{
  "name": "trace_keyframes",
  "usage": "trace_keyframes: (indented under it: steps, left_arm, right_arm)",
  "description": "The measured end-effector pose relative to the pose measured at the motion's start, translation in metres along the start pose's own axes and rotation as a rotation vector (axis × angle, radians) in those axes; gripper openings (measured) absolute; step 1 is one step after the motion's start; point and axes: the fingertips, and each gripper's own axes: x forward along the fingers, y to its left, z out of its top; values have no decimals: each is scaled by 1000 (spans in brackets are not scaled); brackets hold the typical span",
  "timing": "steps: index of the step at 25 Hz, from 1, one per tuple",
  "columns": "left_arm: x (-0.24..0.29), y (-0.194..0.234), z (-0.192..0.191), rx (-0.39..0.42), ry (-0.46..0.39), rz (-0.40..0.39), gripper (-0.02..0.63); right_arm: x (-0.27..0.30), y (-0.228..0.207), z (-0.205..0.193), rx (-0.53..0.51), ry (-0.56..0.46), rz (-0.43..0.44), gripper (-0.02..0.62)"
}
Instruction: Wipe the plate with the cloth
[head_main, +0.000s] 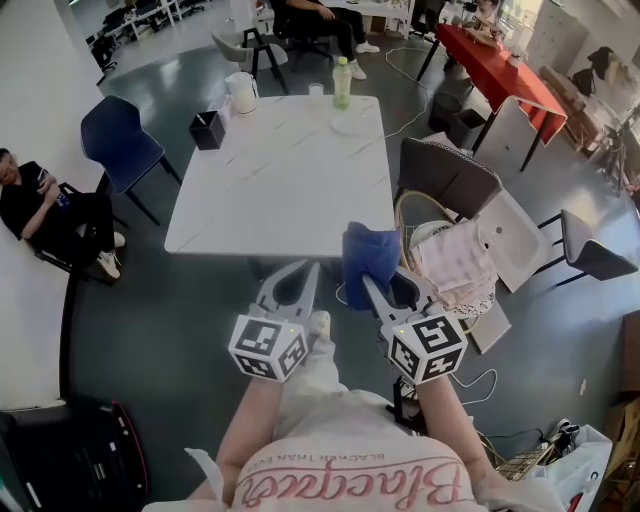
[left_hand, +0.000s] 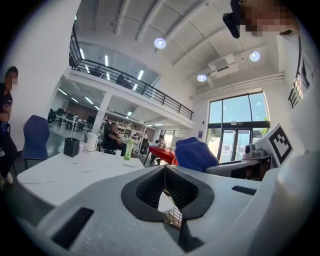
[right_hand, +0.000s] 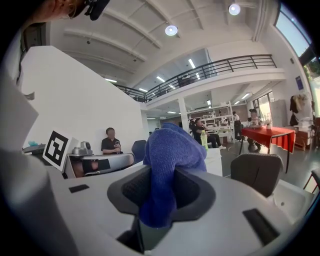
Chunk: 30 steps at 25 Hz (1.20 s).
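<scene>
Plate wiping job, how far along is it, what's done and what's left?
Done: the blue cloth is picked up, clamped in the right gripper. In hand: both grippers are held short of the table; the left gripper is shut and empty. Left: the plate sits at the far edge by the green bottle, not yet touched, so the whole wipe remains.

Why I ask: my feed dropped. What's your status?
Left gripper shut, empty. Right gripper shut on blue cloth. Plate at table's far edge, untouched, bottle beside it.
</scene>
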Motion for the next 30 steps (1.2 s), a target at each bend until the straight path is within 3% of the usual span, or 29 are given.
trace_keyframes:
  steps: [18,30]
  left_arm:
    - [190,106,48,-33,21,-106,8]
    - [274,162,64,-33,51,-163,8]
  right_arm:
    - [147,-119,59,26,13,-124,103]
    - [229,-167,86,41,14,-159,103]
